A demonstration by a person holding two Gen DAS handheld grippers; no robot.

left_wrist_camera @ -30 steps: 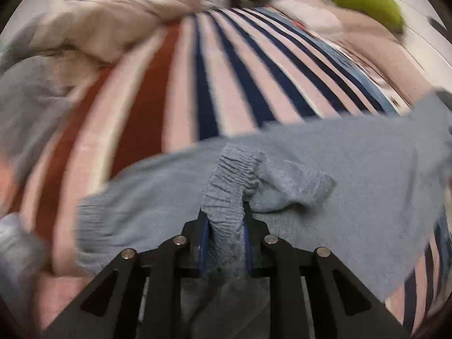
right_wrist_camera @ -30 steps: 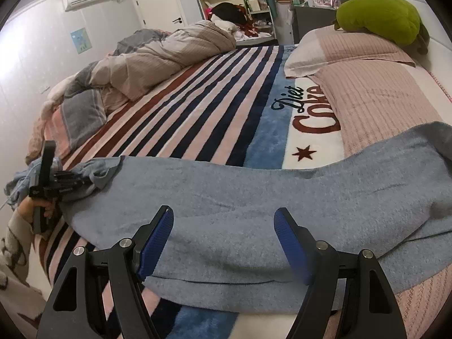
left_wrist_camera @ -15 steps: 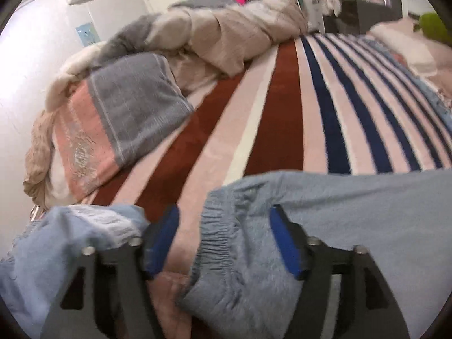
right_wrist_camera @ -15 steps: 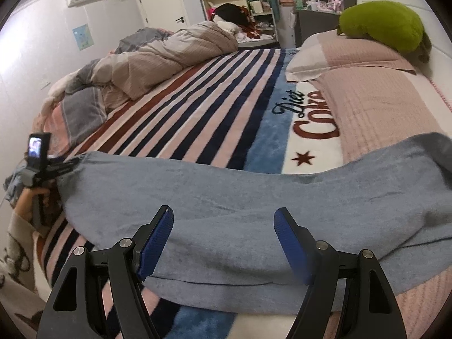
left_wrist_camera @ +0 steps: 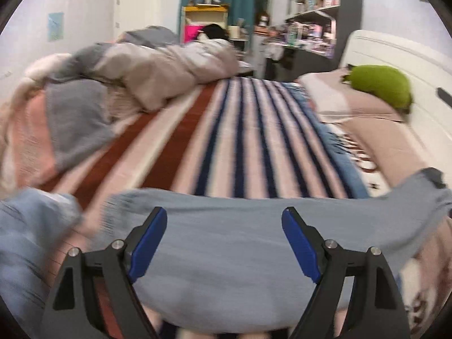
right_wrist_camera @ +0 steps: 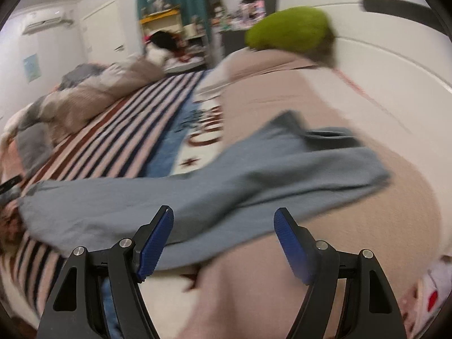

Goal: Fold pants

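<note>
The grey-blue pants (left_wrist_camera: 231, 237) lie stretched flat across the striped bed blanket (left_wrist_camera: 226, 141), cuff end at the left, waist end at the right. My left gripper (left_wrist_camera: 224, 223) is open and empty, just above the leg part. In the right wrist view the pants (right_wrist_camera: 226, 180) run from lower left up to the waist end on the pink cover (right_wrist_camera: 325, 226). My right gripper (right_wrist_camera: 223, 223) is open and empty over the pants' near edge. Both views are motion-blurred.
A crumpled duvet (left_wrist_camera: 158, 65) and folded blankets (left_wrist_camera: 56, 130) lie at the back left. Another light blue garment (left_wrist_camera: 31, 231) sits at the left edge. A green plush (left_wrist_camera: 381, 84) rests on pillows by the white headboard (right_wrist_camera: 381, 42).
My left gripper let go of the pants cuff, opened, and swung right to face the bed's length. My right gripper turned right toward the waist end. The pants lie flat.
</note>
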